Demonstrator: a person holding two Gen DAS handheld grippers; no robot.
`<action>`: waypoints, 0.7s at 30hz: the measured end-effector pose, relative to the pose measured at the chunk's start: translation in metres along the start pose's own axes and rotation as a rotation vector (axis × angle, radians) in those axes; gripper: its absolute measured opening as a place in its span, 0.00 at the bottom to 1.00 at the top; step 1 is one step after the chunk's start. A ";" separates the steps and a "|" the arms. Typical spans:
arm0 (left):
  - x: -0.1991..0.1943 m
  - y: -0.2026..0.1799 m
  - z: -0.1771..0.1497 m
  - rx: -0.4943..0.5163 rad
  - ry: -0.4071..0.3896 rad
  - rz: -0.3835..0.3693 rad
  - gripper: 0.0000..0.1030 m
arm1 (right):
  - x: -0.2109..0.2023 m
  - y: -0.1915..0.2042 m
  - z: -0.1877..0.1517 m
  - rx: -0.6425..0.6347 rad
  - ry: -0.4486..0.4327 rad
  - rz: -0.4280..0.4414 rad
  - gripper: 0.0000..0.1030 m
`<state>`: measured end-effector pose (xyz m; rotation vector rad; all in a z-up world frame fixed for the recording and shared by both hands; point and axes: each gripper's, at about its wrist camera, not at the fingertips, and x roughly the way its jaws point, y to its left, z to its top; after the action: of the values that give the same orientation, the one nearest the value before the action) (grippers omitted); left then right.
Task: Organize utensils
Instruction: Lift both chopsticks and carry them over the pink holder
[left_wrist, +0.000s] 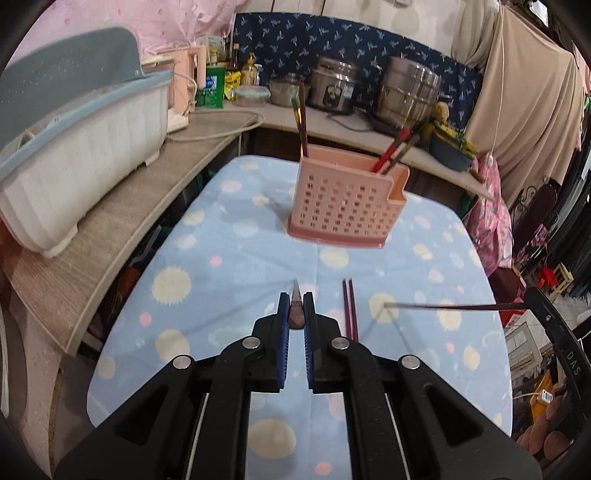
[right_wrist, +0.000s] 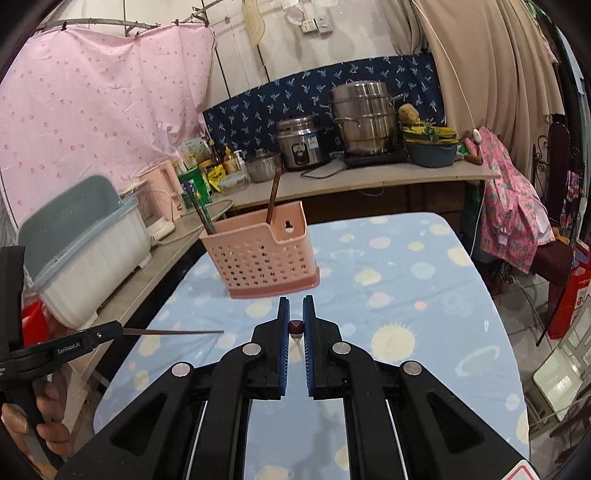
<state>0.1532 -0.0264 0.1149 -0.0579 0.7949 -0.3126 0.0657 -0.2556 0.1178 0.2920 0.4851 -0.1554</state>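
Chopsticks (left_wrist: 350, 310), two loose, lay near the pink holder (left_wrist: 347, 206). Left gripper (left_wrist: 296, 314) and right gripper (right_wrist: 296, 325) each clamped one chopstick. Thin, stiff, slippery; pinch mid-shaft.

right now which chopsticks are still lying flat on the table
The dark purple pair lying side by side on the dotted tablecloth, just right of the left gripper. The others stand in the pink holder or are gripped in jaws.
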 end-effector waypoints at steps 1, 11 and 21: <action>-0.001 -0.001 0.006 0.000 -0.012 0.001 0.07 | 0.001 0.000 0.007 -0.001 -0.014 0.002 0.07; 0.000 -0.015 0.073 0.013 -0.110 -0.006 0.07 | 0.017 0.011 0.057 -0.014 -0.097 0.044 0.07; -0.021 -0.036 0.160 0.012 -0.271 -0.050 0.07 | 0.028 0.028 0.143 0.022 -0.239 0.149 0.07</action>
<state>0.2437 -0.0650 0.2482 -0.1070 0.5237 -0.3485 0.1584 -0.2765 0.2322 0.3248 0.2237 -0.0495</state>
